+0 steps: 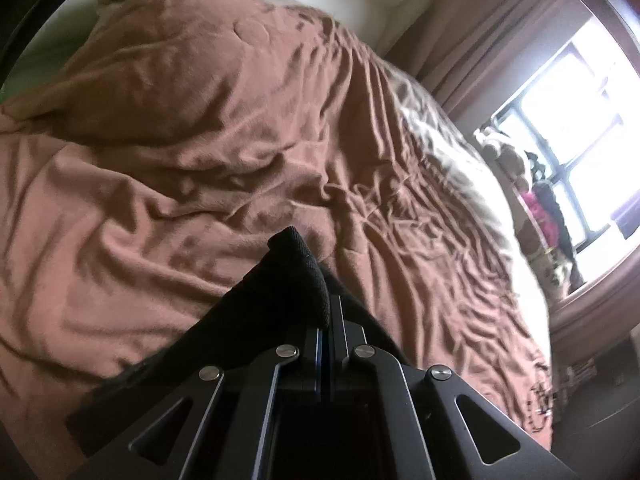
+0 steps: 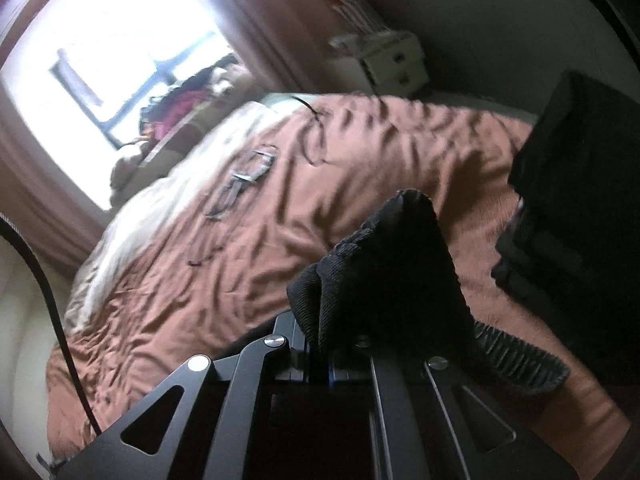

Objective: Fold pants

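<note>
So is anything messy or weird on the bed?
Yes. Loose dark cords lie scattered on the wrinkled brown blanket near the window side, not tidied away. The black pants aren't folded flat yet; both grippers pinch bunched-up fabric.

Black ribbed pants over a rust-brown blanket, curtains seemingly dusty pink.

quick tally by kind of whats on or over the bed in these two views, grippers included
grippers: 2, left gripper and right gripper, each shut on the black pants
black pants: 1
brown blanket: 1
dark stack at the right edge, too dark to identify: 1
thin cords and a strap lying on the blanket, too blurred to count: 1 group
total: 6
</note>
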`<action>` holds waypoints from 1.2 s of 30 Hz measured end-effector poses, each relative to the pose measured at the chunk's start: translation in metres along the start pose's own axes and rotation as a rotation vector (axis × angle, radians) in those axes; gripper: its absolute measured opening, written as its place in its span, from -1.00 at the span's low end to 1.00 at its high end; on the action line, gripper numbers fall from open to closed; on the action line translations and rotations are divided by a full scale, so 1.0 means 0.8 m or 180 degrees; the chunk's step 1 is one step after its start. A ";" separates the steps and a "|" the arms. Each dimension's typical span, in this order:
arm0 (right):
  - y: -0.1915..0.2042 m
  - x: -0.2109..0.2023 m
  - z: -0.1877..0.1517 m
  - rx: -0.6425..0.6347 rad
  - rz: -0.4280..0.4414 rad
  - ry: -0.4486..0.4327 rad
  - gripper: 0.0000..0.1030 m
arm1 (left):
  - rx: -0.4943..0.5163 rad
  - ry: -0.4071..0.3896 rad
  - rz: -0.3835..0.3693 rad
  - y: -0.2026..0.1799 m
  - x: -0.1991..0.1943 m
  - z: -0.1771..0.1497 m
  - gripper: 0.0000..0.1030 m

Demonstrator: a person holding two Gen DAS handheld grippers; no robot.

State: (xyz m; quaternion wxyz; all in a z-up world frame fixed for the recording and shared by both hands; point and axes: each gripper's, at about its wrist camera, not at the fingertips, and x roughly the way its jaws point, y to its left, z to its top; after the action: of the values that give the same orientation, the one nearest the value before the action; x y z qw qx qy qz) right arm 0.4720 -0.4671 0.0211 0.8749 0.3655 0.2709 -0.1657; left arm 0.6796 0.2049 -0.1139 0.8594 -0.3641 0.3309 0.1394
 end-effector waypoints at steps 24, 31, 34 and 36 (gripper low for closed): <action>0.004 0.136 0.027 0.0365 -0.0289 0.0478 -0.91 | 0.0163 0.0355 0.0372 -0.023 0.129 -0.004 -0.84; 0.002 0.100 0.022 0.0304 0.0314 0.0436 0.70 | 0.0508 0.0427 0.0210 -0.047 0.111 -0.026 0.39; 0.019 0.076 0.013 0.0037 0.0490 0.0388 0.70 | 0.0714 0.0513 0.0253 -0.058 0.100 -0.042 0.46; 0.032 0.065 0.002 -0.0203 0.0515 0.0419 0.70 | 0.0818 0.0591 0.0259 -0.062 0.091 -0.053 0.56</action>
State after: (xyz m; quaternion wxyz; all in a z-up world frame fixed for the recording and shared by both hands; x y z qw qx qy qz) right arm 0.5263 -0.4558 0.0052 0.8770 0.3683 0.3025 -0.0614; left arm 0.7377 0.1396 -0.1580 0.8583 -0.2487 0.4384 0.0964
